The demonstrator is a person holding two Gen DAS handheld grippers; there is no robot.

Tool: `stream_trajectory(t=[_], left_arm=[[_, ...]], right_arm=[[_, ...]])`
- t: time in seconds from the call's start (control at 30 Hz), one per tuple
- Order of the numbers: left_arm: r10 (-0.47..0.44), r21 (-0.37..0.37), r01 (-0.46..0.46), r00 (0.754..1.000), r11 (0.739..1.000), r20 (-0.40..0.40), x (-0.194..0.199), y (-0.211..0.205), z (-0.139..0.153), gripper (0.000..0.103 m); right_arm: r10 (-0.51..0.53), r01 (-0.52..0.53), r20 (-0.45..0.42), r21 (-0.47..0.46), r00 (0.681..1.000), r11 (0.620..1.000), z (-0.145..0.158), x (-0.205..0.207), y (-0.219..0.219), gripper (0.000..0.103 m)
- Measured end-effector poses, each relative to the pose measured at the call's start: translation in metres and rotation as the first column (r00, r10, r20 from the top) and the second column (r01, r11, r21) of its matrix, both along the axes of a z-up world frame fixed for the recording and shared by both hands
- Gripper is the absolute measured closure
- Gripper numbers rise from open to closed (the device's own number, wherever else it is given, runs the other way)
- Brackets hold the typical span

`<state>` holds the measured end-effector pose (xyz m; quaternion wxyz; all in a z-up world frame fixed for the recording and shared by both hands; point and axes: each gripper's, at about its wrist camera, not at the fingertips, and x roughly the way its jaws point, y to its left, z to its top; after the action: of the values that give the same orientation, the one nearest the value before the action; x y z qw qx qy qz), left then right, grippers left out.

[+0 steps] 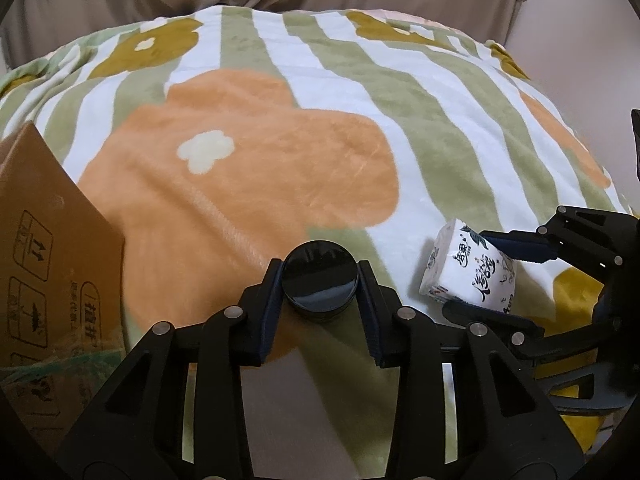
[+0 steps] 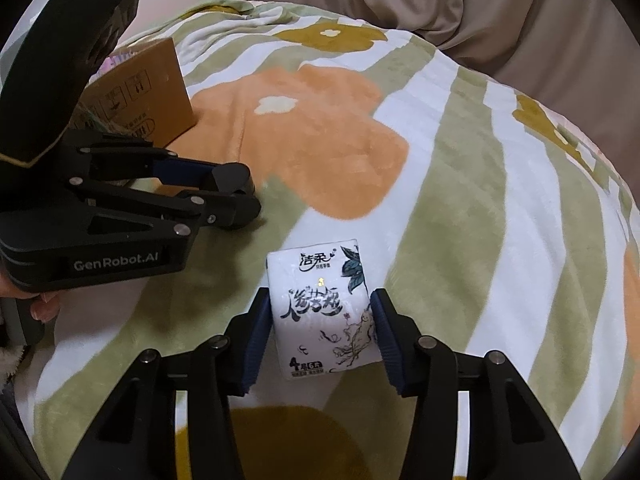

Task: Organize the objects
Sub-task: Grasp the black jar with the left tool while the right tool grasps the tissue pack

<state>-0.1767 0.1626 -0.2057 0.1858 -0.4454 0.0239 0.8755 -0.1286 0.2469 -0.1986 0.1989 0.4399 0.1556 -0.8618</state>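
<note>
My left gripper (image 1: 319, 276) is shut on a round black jar (image 1: 319, 277), its glossy lid facing the camera, held just above the blanket. In the right wrist view the left gripper (image 2: 236, 196) shows at the left with the jar's dark side (image 2: 230, 178) between its fingers. My right gripper (image 2: 318, 316) is shut on a white tissue pack (image 2: 322, 312) with black calligraphy and a flower print. The pack also shows in the left wrist view (image 1: 468, 270), with the right gripper (image 1: 484, 272) around it at the right.
A flower-patterned blanket (image 1: 320, 100) in green, white and orange covers the bed. A brown cardboard box (image 1: 44, 264) stands at the left; it also shows in the right wrist view (image 2: 152, 92). Beige fabric (image 2: 500, 12) lies behind the bed.
</note>
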Motion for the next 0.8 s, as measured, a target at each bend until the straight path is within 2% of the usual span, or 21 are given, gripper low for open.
stream_trajectory(t=[0.33, 0.8], left_arm=[[-0.018, 0.015, 0.018, 0.999, 1.0, -0.033, 0.014, 0.0, 0.026, 0.07], [-0.054, 0.035, 0.061, 0.985, 0.998, -0.162, 0.044, -0.01, 0.108, 0.07]], right_arm=[[-0.034, 0.033, -0.022, -0.019, 0.999, 0.999, 0.017, 0.014, 0.003, 0.057], [-0.121, 0.116, -0.071, -0.075, 0.99, 0.991, 0.071, 0.034, 0.008, 0.058]])
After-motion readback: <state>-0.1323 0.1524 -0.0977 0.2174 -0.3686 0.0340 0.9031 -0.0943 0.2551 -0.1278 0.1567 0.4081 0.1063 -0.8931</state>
